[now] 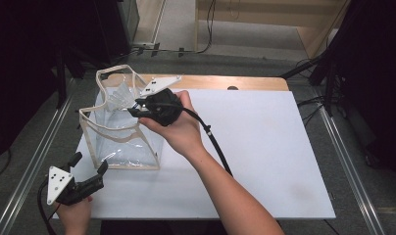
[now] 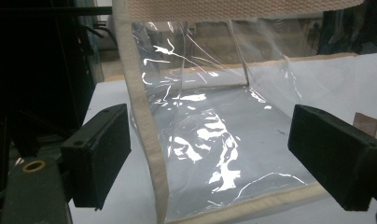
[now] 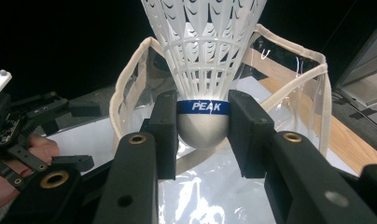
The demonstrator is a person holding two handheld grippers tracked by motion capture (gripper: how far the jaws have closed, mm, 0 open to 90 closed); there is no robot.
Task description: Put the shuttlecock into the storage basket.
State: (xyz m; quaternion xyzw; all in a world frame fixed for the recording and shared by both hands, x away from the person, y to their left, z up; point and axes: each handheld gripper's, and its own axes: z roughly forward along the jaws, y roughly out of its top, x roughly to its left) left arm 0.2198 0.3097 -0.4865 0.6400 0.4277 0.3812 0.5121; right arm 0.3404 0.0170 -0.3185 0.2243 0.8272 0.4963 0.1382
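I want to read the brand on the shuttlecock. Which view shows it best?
The right gripper view: the shuttlecock sits close up, its cork pinched between the jaws, with PEAK legible on the blue band. In the high view its white skirt is small, over the clear bag.

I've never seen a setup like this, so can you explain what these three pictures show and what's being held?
A person works at a table with a hand-held clamp tool in each hand. One picture looks down from above; the other two come from cameras riding on each tool. On the white table board stands a clear plastic bag with cream fabric edging, its top open. The right gripper pinches the rounded base of a white plastic shuttlecock with a blue band between its black fingers, at the bag's opening. The left gripper waits open near the bag's lower corner.
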